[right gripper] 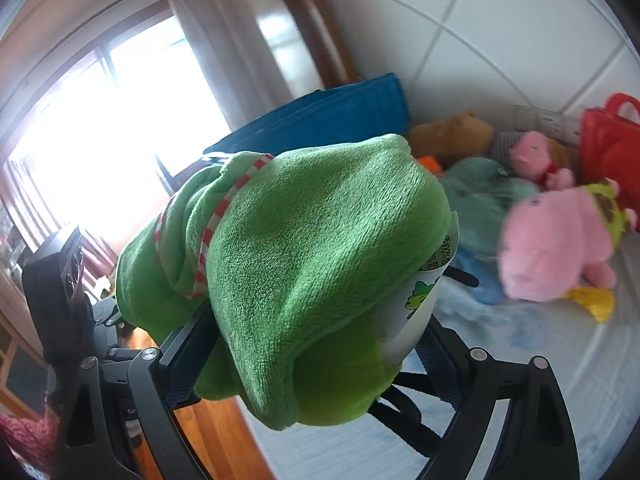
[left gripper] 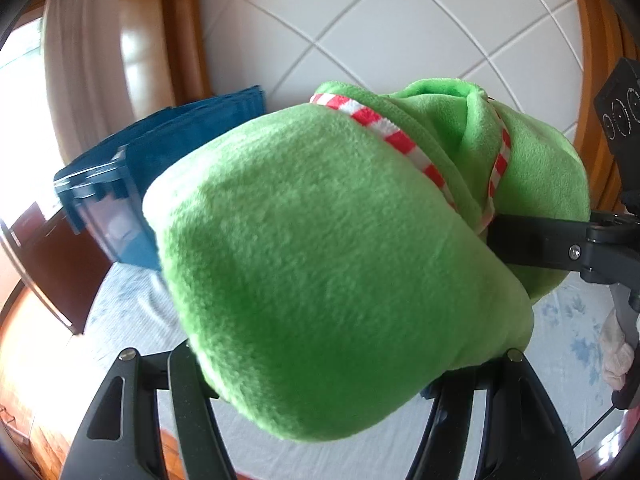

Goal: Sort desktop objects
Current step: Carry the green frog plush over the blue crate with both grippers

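Blue bin (left gripper: 120, 184): I see it at far left, behind and beyond the toy, against the tiled wall; in the right wrist view its rim peeks over the toy's top.

Left tongs (left gripper: 344, 364): my left pair is clamped on the near end of the green plush toy (left gripper: 328, 264), one finger on each side of the lower bulge.

Green plush toy: it is held up off the cloth-covered table (left gripper: 132, 320) between both tools, its striped ribbon (left gripper: 384, 128) wrapped round the far part. Its long axis runs from my left tongs toward the right one, roughly along the wall.

Right tongs (right gripper: 304, 344): clamped on the other end, fingers pressing the fabric beside the paper tag (right gripper: 416, 304).

Relation that matters: I judge the bin lies past the left-hand end, so the left tongs are nearer it and should lead.

Pile at right: pink plush pig (right gripper: 552, 240), teal toy (right gripper: 480, 196), red basket (right gripper: 608, 148), well apart from my load.
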Available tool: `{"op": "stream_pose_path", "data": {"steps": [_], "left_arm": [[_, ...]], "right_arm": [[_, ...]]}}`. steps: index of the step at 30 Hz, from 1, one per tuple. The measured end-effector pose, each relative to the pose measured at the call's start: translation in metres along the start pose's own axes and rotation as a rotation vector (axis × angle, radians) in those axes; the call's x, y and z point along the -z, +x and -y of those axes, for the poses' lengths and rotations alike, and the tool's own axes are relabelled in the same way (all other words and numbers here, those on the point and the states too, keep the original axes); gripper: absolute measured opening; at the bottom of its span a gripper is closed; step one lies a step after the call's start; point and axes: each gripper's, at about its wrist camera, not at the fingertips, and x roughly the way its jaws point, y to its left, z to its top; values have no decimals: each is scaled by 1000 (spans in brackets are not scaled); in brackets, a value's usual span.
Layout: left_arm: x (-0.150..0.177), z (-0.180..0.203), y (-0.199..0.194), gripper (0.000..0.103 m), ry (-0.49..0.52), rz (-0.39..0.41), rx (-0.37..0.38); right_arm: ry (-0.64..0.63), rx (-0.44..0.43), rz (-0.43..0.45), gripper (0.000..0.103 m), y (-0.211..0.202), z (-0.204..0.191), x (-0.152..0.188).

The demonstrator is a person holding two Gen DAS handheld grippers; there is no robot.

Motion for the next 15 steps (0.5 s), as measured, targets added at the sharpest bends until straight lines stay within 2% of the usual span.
{"op": "stream_pose_path", "data": {"steps": [8,13,15], "left_arm": [[4,-91,-13,65,-88,2,-98],[-6,-132,-26,65,-112,24,-185],[-21,-149,-24,65,-123,30,-214]], "right_arm": [[-91,-96,-44,93,64,-69,-27],[-150,-175,-34,93,104,-92,-67],[-166,-201,-27,93,117,-99,-85]]}}
